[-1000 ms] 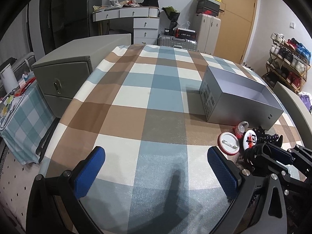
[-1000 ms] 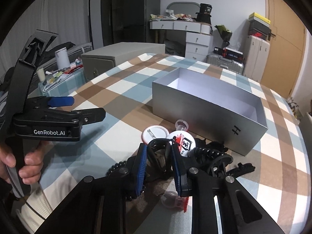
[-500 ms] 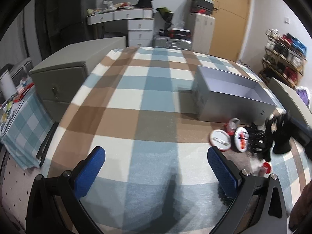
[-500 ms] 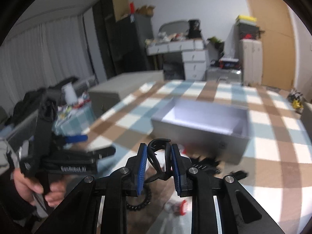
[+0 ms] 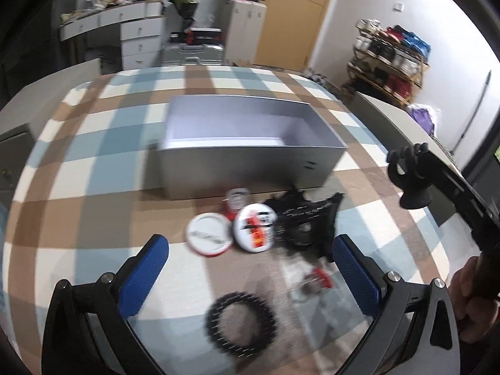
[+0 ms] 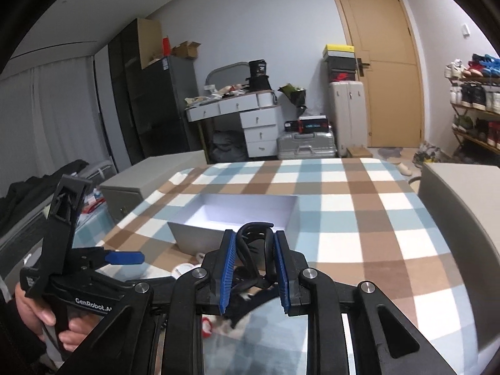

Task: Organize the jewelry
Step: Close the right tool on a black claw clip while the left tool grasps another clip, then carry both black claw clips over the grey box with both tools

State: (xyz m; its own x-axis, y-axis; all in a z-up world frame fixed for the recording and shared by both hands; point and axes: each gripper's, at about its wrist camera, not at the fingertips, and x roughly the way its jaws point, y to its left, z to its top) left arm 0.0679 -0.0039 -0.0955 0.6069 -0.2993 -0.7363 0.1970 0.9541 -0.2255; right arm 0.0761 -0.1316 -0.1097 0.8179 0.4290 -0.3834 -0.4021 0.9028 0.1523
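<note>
Right gripper (image 6: 253, 261) clamped on a black hair clip (image 6: 253, 237), box (image 6: 250, 211) at 12 o'clock for dropping; left gripper (image 5: 250, 276) wide apart, empty.

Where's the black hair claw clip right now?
The black claw clip is clamped in the right gripper, held above the table near the right end of the grey box; the left wrist view shows it at far right.

Blurred jewelry pile (image 5: 300, 218) beside box

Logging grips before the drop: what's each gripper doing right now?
Left gripper: open, empty.
Right gripper: shut on a black hair claw clip.
</note>
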